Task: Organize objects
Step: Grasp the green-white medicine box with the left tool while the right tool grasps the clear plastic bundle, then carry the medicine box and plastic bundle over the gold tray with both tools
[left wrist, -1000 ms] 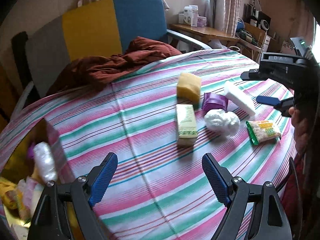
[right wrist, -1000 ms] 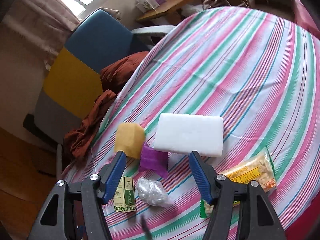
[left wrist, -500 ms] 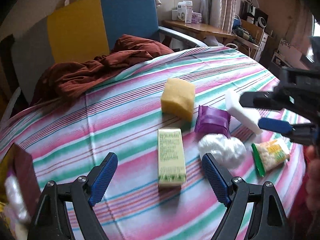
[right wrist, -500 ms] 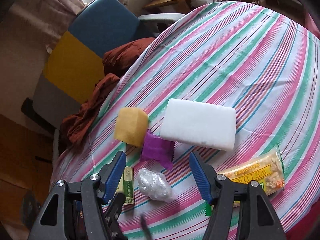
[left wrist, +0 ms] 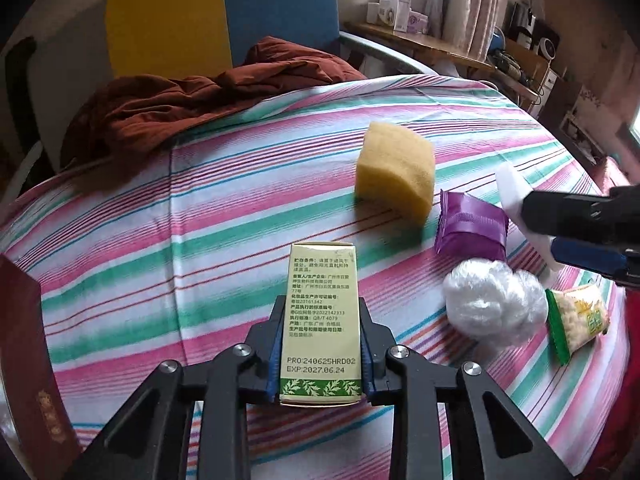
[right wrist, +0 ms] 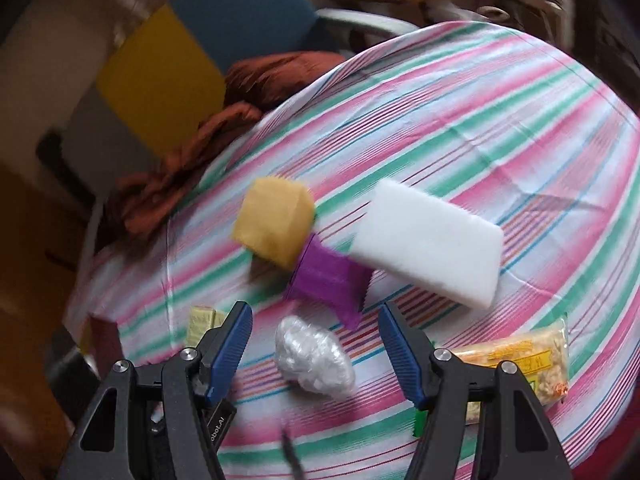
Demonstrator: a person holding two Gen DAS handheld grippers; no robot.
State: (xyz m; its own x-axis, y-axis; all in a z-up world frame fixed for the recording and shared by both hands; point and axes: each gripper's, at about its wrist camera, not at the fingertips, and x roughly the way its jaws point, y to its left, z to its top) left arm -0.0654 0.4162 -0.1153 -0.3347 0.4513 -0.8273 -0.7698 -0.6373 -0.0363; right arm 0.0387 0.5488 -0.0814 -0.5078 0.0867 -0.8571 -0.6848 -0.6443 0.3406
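Note:
A pale green printed box (left wrist: 322, 276) lies on the striped tablecloth (left wrist: 160, 220). My left gripper (left wrist: 321, 308) is closing on it, and its blue pads press the box's two long sides. Right of it lie a yellow sponge (left wrist: 394, 168), a purple packet (left wrist: 472, 228), a clear plastic wad (left wrist: 494, 304) and a snack packet (left wrist: 576, 320). My right gripper (right wrist: 314, 312) hangs open above the plastic wad (right wrist: 314, 354) and touches nothing. Beyond it are the purple packet (right wrist: 328, 276), the sponge (right wrist: 274, 220) and a white foam block (right wrist: 428, 244).
A dark red box (left wrist: 24, 360) stands at the table's left edge. Behind the table is a yellow and blue chair (left wrist: 168, 28) with a rust-brown cloth (left wrist: 200, 96) spilling onto the tablecloth. A cluttered desk (left wrist: 420, 40) runs along the back wall.
My left gripper came forward and down over the green box and closed on it. The right gripper rolled and shifted, so the plastic wad now sits between its open fingers.

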